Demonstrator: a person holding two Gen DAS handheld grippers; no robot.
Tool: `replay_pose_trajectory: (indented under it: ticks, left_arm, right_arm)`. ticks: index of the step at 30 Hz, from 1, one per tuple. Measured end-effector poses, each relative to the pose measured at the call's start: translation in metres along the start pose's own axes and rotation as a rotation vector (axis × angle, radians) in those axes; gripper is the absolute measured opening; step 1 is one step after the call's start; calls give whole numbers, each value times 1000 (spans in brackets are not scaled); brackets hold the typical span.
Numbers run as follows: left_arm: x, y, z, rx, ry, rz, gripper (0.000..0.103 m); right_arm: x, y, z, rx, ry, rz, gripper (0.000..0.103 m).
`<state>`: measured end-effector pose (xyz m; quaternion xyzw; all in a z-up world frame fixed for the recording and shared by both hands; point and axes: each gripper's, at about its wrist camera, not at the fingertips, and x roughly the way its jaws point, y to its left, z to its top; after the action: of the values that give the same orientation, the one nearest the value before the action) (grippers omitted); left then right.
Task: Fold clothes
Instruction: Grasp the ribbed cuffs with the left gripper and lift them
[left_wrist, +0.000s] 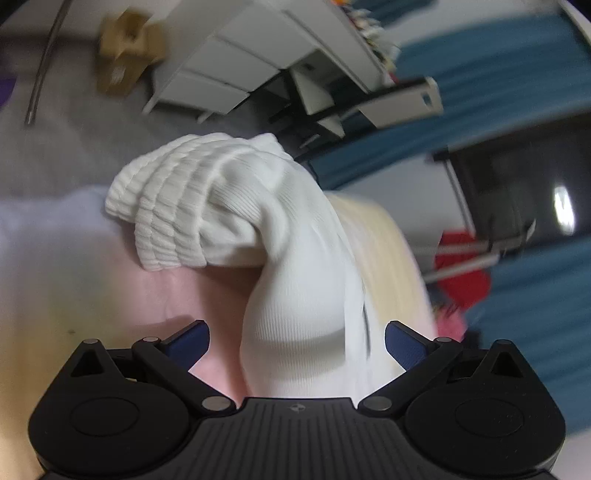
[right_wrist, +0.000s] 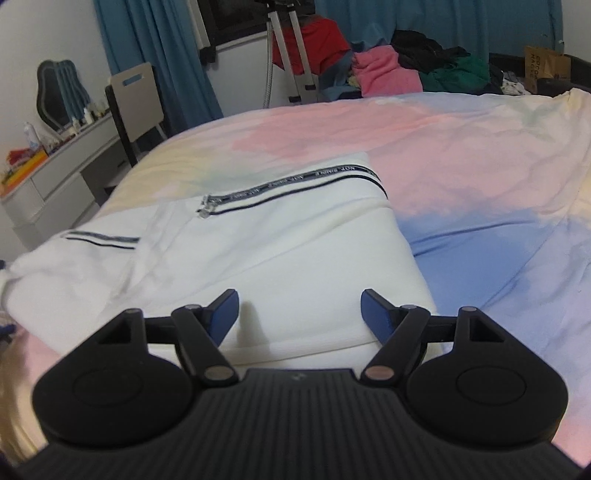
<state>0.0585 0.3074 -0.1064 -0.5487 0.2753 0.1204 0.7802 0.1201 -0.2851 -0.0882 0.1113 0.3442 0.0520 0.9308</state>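
A white jacket (right_wrist: 280, 254) with dark striped zip tape lies partly folded on the pastel bedsheet (right_wrist: 461, 177). My right gripper (right_wrist: 299, 314) is open, low over the jacket's near edge, holding nothing. In the left wrist view the jacket's white sleeve (left_wrist: 295, 295) with its ribbed cuff (left_wrist: 173, 206) drapes between the fingers of my left gripper (left_wrist: 297, 343). The jaws stand wide apart and the sleeve hangs loosely between them. The view is tilted and blurred.
A grey dresser (right_wrist: 55, 173) and chair (right_wrist: 136, 99) stand left of the bed. A pile of clothes (right_wrist: 406, 70) and a tripod (right_wrist: 291, 55) sit at the far side. The left wrist view shows drawers (left_wrist: 236, 62), a cardboard box (left_wrist: 122, 55) and blue curtains (left_wrist: 517, 66).
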Motion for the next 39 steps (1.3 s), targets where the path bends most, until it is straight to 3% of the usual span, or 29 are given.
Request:
replay_pose_trajectory:
  ticks: [6, 12, 14, 16, 19, 24, 29, 33, 39]
  left_arm:
    - [21, 35, 26, -228, -55, -74, 98]
    - [38, 50, 45, -240, -97, -52, 87]
    - [43, 51, 49, -223, -108, -28, 78]
    - [45, 51, 48, -195, -124, -16, 58]
    - [41, 40, 40, -121, -163, 9, 39]
    - [33, 4, 29, 124, -243, 111, 31]
    - [16, -34, 7, 292, -330, 183, 26]
    - [15, -99, -30, 639, -476, 272, 24]
    - [2, -179, -114, 992, -675, 235, 23]
  right_arm:
    - [-4, 6, 0, 12, -27, -47, 75]
    - [1, 3, -3, 35, -17, -88, 75]
    - [3, 4, -3, 18, -15, -94, 75]
    - [1, 5, -4, -10, -38, -92, 75]
    - [-2, 10, -4, -69, -76, -86, 75]
    - [4, 16, -9, -150, -78, -92, 75]
    - [30, 8, -16, -134, 17, -82, 75]
    - [27, 3, -11, -74, 28, -59, 75]
    - [10, -20, 1, 81, 0, -22, 75]
